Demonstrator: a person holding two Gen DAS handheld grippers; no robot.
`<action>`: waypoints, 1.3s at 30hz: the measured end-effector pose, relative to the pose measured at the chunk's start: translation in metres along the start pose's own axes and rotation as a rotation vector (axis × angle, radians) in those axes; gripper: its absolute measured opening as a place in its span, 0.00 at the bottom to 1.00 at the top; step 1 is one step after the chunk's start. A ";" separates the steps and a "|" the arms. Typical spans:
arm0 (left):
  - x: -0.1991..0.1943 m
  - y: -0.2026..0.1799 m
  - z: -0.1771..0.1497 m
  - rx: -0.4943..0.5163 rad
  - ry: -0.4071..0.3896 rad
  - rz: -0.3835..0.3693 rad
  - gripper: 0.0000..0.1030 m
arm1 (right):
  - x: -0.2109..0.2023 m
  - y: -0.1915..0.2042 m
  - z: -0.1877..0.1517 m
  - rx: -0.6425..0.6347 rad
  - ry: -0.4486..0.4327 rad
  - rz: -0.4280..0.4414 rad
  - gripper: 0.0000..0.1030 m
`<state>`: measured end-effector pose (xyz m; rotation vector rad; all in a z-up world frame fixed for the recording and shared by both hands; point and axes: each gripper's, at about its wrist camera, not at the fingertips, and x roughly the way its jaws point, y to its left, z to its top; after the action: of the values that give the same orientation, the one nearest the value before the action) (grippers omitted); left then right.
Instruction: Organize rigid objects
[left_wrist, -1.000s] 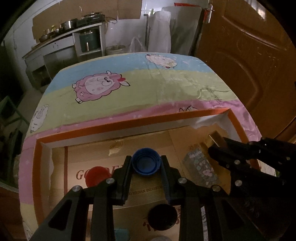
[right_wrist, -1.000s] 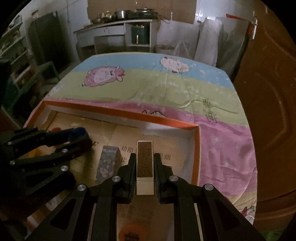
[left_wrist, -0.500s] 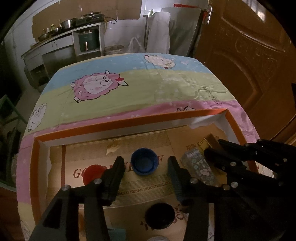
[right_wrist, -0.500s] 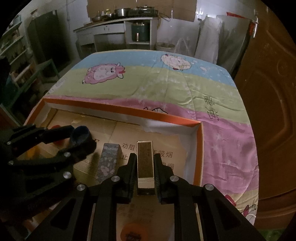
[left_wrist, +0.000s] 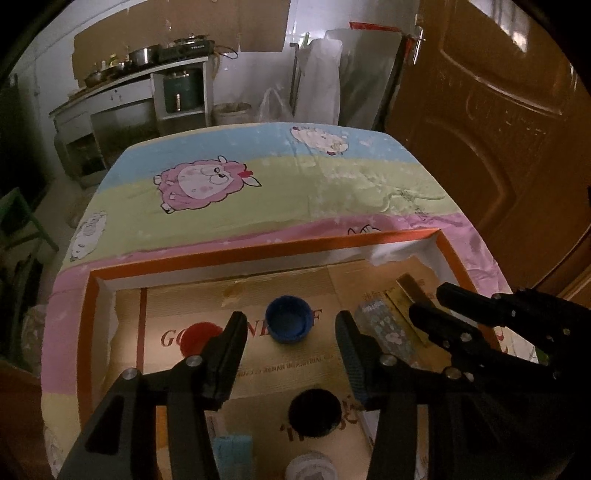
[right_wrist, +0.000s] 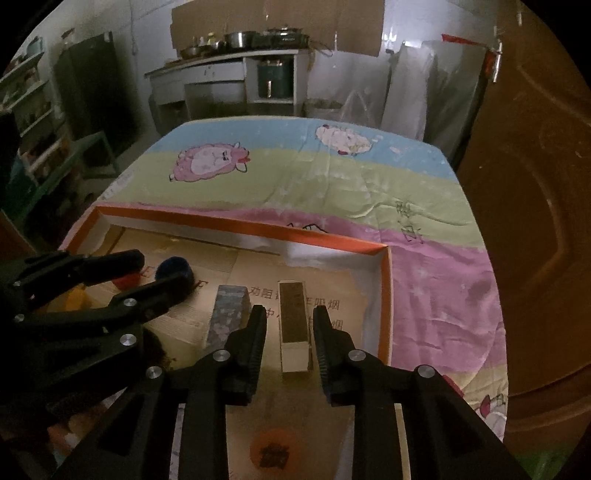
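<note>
A blue bottle cap (left_wrist: 287, 325) lies open side up on the cardboard floor of the orange-rimmed tray (left_wrist: 258, 251). My left gripper (left_wrist: 290, 318) straddles it with jaws opening wide, the pads clear of the cap. A narrow gold box (right_wrist: 293, 332) lies lengthwise near the tray's right wall. My right gripper (right_wrist: 289, 311) is around it, jaws opening, with a slim gap on each side. The left wrist view shows the right gripper (left_wrist: 426, 299) over the gold box (left_wrist: 410, 295). The right wrist view shows the left gripper (right_wrist: 162, 267) by the blue cap (right_wrist: 173, 266).
A grey patterned box (right_wrist: 226, 314) lies just left of the gold box. A red cap (left_wrist: 197, 332), a black cap (left_wrist: 314, 408), a light blue item (left_wrist: 232, 454) and a white lid (left_wrist: 310, 469) also sit in the tray. Sheep-print cloth (left_wrist: 258, 184) covers the table; a wooden door (left_wrist: 498, 129) stands right.
My left jaws have spread and let go of the blue cap, which now rests on the tray floor. My right jaws have parted from the gold box.
</note>
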<state>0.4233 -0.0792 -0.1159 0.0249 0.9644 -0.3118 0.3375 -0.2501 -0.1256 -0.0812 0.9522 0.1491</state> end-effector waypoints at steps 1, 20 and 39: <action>-0.003 0.001 -0.001 -0.004 -0.004 0.000 0.50 | -0.002 0.000 -0.001 0.005 -0.005 -0.001 0.29; -0.080 0.011 -0.045 -0.063 -0.147 0.039 0.57 | -0.074 0.022 -0.036 0.091 -0.137 -0.047 0.52; -0.154 0.008 -0.093 -0.069 -0.262 0.107 0.57 | -0.141 0.053 -0.080 0.105 -0.213 -0.052 0.52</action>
<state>0.2691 -0.0179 -0.0454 -0.0265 0.7108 -0.1778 0.1842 -0.2214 -0.0567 0.0066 0.7437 0.0586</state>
